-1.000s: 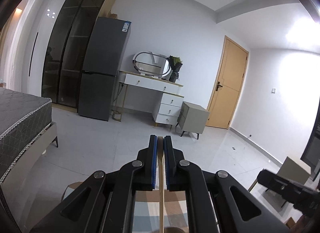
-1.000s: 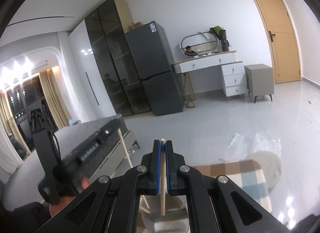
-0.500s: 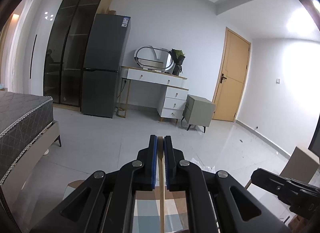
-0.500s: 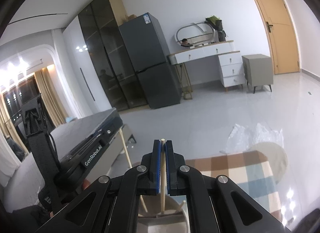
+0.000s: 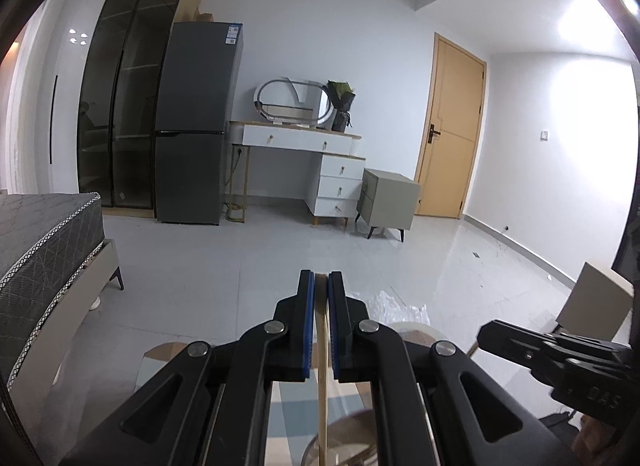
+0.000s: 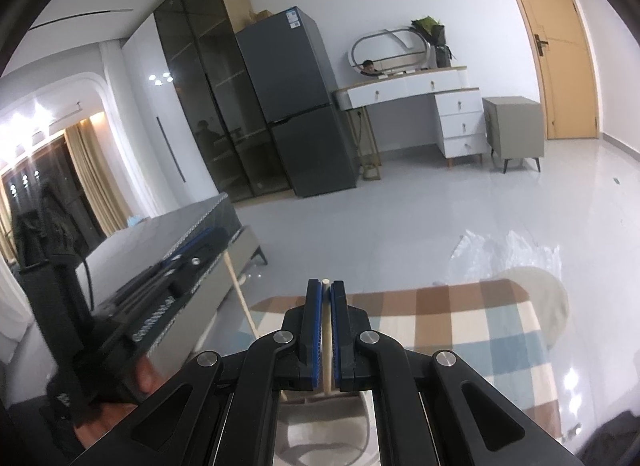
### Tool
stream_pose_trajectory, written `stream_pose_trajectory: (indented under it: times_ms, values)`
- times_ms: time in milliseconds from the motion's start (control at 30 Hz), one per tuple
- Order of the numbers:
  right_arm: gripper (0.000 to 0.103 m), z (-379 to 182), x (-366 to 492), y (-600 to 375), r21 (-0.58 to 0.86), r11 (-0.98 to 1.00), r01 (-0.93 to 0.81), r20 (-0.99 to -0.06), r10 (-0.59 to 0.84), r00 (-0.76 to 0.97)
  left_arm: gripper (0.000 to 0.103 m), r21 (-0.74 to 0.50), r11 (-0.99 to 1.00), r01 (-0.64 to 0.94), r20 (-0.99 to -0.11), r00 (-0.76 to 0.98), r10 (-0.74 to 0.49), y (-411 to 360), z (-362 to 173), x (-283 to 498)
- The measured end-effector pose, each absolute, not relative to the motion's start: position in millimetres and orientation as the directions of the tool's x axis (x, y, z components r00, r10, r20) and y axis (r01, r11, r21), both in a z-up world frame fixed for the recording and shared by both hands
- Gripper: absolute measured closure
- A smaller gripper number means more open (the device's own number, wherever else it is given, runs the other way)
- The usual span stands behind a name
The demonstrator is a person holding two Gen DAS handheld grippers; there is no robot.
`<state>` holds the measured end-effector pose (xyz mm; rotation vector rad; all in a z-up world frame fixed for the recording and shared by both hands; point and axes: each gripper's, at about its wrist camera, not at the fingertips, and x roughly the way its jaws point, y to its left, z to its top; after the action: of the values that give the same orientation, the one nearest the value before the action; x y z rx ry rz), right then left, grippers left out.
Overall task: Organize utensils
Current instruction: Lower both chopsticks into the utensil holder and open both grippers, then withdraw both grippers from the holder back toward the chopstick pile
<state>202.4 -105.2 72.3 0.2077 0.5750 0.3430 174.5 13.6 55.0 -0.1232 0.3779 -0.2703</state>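
My left gripper (image 5: 321, 278) is shut on a wooden chopstick (image 5: 322, 366) that hangs down between its blue pads. The stick's lower end reaches the rim of a round pale holder (image 5: 352, 434) below. My right gripper (image 6: 326, 286) is shut on a second, paler chopstick (image 6: 327, 338), upright over the same holder (image 6: 320, 430). In the right wrist view the left gripper's chopstick (image 6: 240, 294) slants down at the left. The right gripper's tip (image 5: 490, 336) shows at the right edge of the left wrist view.
The holder stands on a checked brown, blue and cream cloth (image 6: 460, 326). A round pale pad (image 6: 552, 302) and clear plastic wrap (image 6: 500, 250) lie beyond it. A bed (image 5: 44, 242) is at the left; a fridge (image 5: 192, 125), dressing table (image 5: 304, 141) and door (image 5: 448, 133) line the far wall.
The right gripper has sunk with its chopstick, so more of the checked cloth and the holder show beneath it. The left gripper has rolled slightly and stayed in place.
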Motion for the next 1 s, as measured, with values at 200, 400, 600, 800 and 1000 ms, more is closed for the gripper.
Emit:
stream_pose_trajectory:
  times_ms: [200, 400, 600, 800, 1000]
  values:
    - [0.099, 56.2, 201.3, -102.9, 0.329, 0.912, -0.244, -0.543, 0.394, 0.741, 0.101, -0.196, 0.942, 0.271, -0.425, 0.842, -0.331, 15.3, 55.1, 171.8]
    - [0.080, 50.7, 192.7, -109.6, 0.360, 0.909, -0.211, -0.562, 0.392, 0.729, 0.094, -0.195, 0.936, 0.294, -0.530, 0.771, -0.353, 11.2, 58.2, 168.6]
    - [0.063, 59.3, 162.7, -125.1, 0.358, 0.916, -0.183, -0.545, 0.364, 0.755, 0.051, -0.227, 0.952, 0.207, -0.556, 0.775, -0.301, 24.4, 68.3, 149.2]
    - [0.048, 73.5, 123.6, -136.5, 0.340, 0.924, -0.172, -0.518, 0.337, 0.786, 0.036, -0.228, 0.960, 0.162, -0.580, 0.769, -0.268, 23.5, 78.0, 120.1]
    - [0.033, 84.7, 79.9, -139.9, 0.318, 0.932, -0.172, -0.485, 0.316, 0.815, 0.029, -0.203, 0.967, 0.152, -0.590, 0.770, -0.244, 18.5, 84.5, 88.2]
